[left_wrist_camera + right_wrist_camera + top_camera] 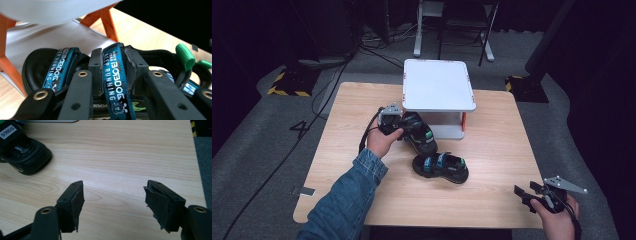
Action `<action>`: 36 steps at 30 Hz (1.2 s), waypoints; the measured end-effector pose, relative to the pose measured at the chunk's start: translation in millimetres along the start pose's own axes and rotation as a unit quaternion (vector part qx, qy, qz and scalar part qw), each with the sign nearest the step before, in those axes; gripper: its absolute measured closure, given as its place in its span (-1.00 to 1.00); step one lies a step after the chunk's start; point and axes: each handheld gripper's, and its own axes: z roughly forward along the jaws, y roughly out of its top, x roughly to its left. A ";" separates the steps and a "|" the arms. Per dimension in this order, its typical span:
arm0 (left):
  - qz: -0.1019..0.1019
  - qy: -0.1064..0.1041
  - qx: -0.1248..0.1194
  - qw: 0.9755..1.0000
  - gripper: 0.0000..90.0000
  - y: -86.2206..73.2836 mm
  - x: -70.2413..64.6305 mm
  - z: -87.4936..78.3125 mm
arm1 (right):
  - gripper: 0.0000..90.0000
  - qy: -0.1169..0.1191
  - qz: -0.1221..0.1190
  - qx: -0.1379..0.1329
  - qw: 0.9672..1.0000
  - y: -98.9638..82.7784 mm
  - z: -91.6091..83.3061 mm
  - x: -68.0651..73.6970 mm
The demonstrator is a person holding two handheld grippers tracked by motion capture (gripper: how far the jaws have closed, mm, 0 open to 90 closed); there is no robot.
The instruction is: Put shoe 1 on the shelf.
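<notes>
two sandals (440,167); one white shelf (438,85)

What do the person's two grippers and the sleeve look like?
Both the left gripper and the right gripper are black, each with a grey three-cornered plate on top. Their jaws carry worn dark pads and brass-ringed holes. A black cable trails from the left one. The left arm wears a blue denim sleeve.

Held sandal (117,82) heel cut off below, second sandal (21,150) cropped at left edge, shelf (57,10) top blurred
</notes>
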 end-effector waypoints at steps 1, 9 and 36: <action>-0.003 -0.003 -0.004 1.000 0.54 -1.1 3.5 3.0 | -0.29 -0.002 0.002 0.000 1.000 -1.2 -1.7 -0.9; -0.014 0.006 0.010 1.000 0.53 -12.1 19.3 15.9 | -0.29 -0.007 0.006 -0.001 1.000 -4.4 -4.6 -3.5; 0.050 0.016 0.029 0.998 0.05 1.6 -49.8 32.0 | -0.30 0.013 -0.014 0.005 1.000 3.5 9.9 5.1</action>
